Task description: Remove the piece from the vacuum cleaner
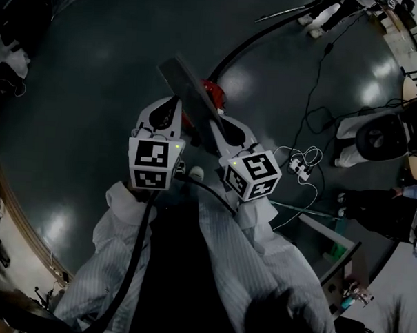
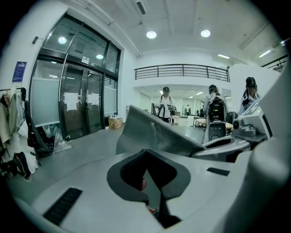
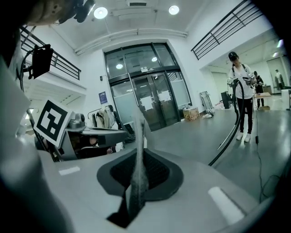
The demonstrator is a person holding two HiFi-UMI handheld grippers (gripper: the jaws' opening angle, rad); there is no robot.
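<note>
we record the left gripper [image 1: 171, 107] and right gripper [image 1: 225, 126] side by side above the dark glossy floor [image 1: 93, 123]. the flat dark grey panel piece [image 1: 188, 85] slants up and away between them, above the red vacuum cleaner body [image 1: 213, 93], whose black hose [image 1: 255, 40] curves off across the floor. in the right gripper view the jaws are clamped on the piece [image 3: 138, 150], seen edge-on. in the left gripper view the jaws are closed, with a thin edge of the piece [image 2: 154, 134] pinched in their slit.
</note>
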